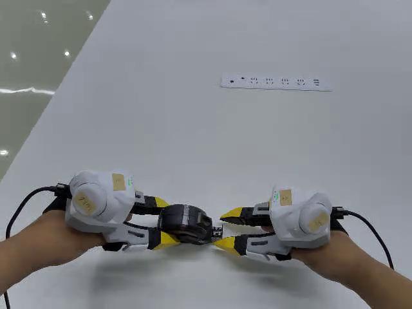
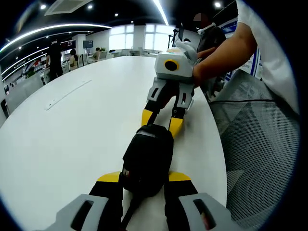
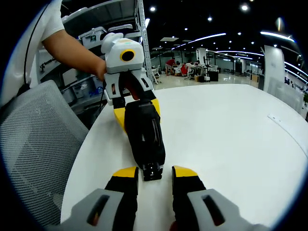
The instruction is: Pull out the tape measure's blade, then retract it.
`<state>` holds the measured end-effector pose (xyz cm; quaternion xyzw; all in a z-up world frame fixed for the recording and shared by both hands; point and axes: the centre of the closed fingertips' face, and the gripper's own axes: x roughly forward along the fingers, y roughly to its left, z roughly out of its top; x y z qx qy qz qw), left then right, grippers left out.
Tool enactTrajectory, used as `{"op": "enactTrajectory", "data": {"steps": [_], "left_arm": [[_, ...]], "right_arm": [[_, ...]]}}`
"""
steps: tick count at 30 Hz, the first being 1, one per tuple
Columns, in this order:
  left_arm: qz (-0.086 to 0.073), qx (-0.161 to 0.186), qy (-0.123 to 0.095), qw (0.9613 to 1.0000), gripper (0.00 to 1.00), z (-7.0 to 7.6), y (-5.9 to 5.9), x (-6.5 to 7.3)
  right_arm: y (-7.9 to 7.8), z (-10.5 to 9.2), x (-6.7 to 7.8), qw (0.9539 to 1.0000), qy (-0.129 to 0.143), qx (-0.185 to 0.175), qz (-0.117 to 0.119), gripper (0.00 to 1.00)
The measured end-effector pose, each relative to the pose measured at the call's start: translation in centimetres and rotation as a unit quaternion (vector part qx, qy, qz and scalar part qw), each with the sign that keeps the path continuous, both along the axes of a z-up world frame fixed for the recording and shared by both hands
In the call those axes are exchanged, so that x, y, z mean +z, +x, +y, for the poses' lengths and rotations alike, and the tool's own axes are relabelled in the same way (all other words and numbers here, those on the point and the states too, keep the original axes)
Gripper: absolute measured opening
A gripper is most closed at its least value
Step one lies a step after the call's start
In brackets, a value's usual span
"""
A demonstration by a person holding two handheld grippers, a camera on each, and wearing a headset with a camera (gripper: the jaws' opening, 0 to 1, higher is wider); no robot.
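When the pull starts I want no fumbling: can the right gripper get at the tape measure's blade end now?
Probably yes. The right gripper stands open, jaws flanking the blade end of the tape measure, nothing between; the left gripper clamps it.

Gripper views seemingly opposed, sharing tape measure [image 2: 147,159]

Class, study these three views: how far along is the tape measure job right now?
Done: the left gripper is shut on the tape measure on the table. In hand: the right gripper sits open, jaws either side of the blade tip. Left: pinching the tip, pulling the blade out, retracting it.
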<state>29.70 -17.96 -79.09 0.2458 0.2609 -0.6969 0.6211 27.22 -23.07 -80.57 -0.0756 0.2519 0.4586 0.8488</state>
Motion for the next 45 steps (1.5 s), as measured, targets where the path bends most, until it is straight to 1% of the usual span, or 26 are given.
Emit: {"op": "enactTrajectory", "data": {"steps": [6, 13, 16, 18, 28, 31, 34, 35, 36, 38, 43, 45], "left_arm": [[-0.003, -0.006, 0.006, 1.0, 0.3, 0.07, -0.02, -0.05], [-0.004, -0.008, 0.009, 0.9999, 0.3, 0.07, -0.02, -0.05], [-0.005, -0.009, 0.011, 0.9999, 0.3, 0.06, -0.05, -0.04], [-0.005, -0.009, 0.01, 0.9999, 0.3, 0.06, -0.06, -0.06], [-0.004, -0.01, 0.013, 0.9999, 0.3, 0.09, -0.05, -0.09], [-0.005, -0.013, 0.012, 0.9998, 0.3, 0.09, -0.06, -0.09], [-0.007, -0.014, 0.013, 0.9998, 0.29, 0.08, -0.08, -0.09], [-0.009, -0.016, 0.014, 0.9997, 0.29, 0.1, -0.07, -0.11], [-0.021, -0.024, 0.014, 0.9994, 0.29, 0.12, -0.09, -0.13], [-0.018, -0.019, 0.016, 0.9995, 0.29, 0.11, -0.07, -0.1], [-0.017, -0.02, 0.015, 0.9995, 0.29, 0.1, -0.09, -0.09], [-0.018, -0.021, 0.015, 0.9995, 0.29, 0.08, -0.09, -0.08]], "right_arm": [[0.08, 0.38, -0.28, 0.9999, -0.005, 0.01, -0.011, 0.21], [0.09, 0.45, -0.62, 0.9999, -0.003, 0.01, -0.009, 0.17], [-0.09, 0.58, -0.85, 0.9998, -0.003, 0.016, -0.008, 0.15], [-0.08, 0.66, -0.9, 0.9997, -0.006, 0.02, -0.01, 0.15], [-0.12, 0.7, -0.85, 0.9994, -0.004, 0.03, -0.018, 0.15], [-0.09, 0.72, -0.87, 0.9994, 0.0, 0.032, -0.015, 0.15], [-0.12, 0.79, -0.9, 0.999, 0.002, 0.042, -0.013, 0.15], [-0.12, 0.8, -0.91, 0.9989, 0.002, 0.045, -0.012, 0.15], [-0.15, 0.87, -0.91, 0.9987, 0.003, 0.05, -0.011, 0.15], [-0.26, 1.01, -0.98, 0.9981, -0.003, 0.061, -0.012, 0.15], [-0.33, 1.01, -1.0, 0.9977, -0.001, 0.067, -0.012, 0.15], [-0.37, 1.03, -1.0, 0.9975, -0.001, 0.069, -0.018, 0.14]]}}
